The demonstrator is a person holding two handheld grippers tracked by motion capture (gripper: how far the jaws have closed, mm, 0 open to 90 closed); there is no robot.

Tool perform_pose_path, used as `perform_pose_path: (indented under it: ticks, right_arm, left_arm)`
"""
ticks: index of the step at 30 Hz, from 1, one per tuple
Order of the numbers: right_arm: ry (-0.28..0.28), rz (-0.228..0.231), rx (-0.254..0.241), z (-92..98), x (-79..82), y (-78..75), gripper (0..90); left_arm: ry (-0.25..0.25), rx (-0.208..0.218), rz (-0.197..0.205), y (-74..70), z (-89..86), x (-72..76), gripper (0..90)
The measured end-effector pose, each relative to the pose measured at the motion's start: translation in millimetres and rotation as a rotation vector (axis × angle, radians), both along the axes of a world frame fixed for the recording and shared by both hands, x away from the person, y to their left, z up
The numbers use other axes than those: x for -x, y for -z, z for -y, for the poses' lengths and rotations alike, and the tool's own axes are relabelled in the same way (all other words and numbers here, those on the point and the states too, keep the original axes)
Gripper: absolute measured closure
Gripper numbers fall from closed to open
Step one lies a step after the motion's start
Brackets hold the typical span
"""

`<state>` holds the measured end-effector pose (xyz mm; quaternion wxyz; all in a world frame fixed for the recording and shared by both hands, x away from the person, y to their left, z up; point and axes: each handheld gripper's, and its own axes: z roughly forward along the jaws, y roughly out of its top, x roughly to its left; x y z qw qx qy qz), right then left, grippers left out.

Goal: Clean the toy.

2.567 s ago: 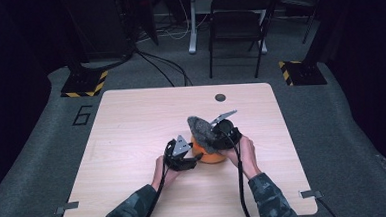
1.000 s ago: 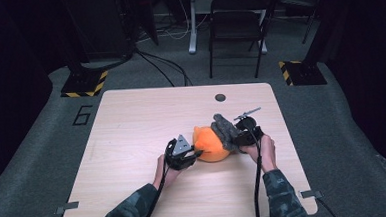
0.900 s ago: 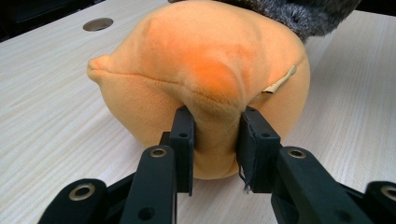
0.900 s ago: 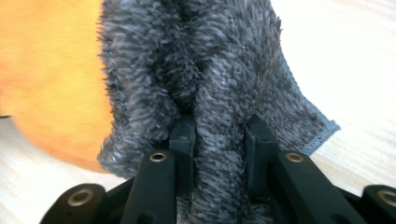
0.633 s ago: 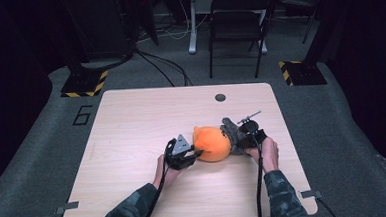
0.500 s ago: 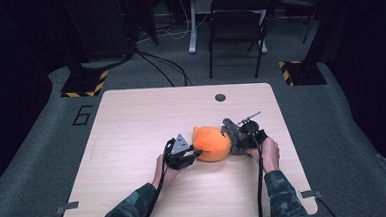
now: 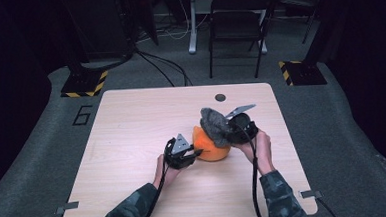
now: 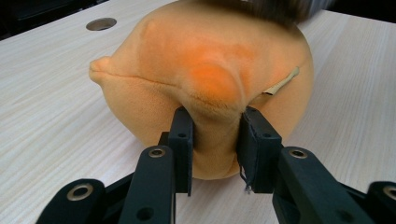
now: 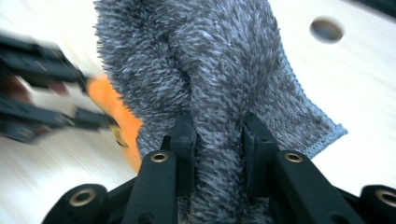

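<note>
Partly hidden orange plush (image 7: 212, 148) under grey cloth (image 7: 216, 125)

The orange plush toy (image 8: 205, 88) is soft, short-napped velvety cloth, matt, with stitched seams and a small paper-like tag. The grey cloth (image 9: 210, 79) is shaggy, long-pile fabric with a stitched hem. The desk (image 7: 131, 121) is pale wood-grain laminate, smooth with a slight sheen. The left tongs (image 8: 217, 140) and right tongs (image 9: 219, 144) are matt black plastic with metal rivets.
</note>
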<state>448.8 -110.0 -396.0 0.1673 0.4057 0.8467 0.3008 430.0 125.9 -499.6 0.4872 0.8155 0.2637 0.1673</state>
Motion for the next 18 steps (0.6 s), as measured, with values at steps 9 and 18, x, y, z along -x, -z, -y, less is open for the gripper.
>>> perform_pose_path:
  ticks: [9, 18]
  right_arm:
    - [0.028, -0.04, 0.0, -0.2, -11.6, 39.9, 70.8]
    - [0.047, -0.053, -0.04, 6.7, -14.0, 43.6, 70.8]
  left_arm:
    - [-0.026, -0.049, 0.056, 2.3, 5.9, 2.6, 44.2]
    - [0.005, -0.1, 0.076, 3.2, 10.3, 6.0, 33.6]
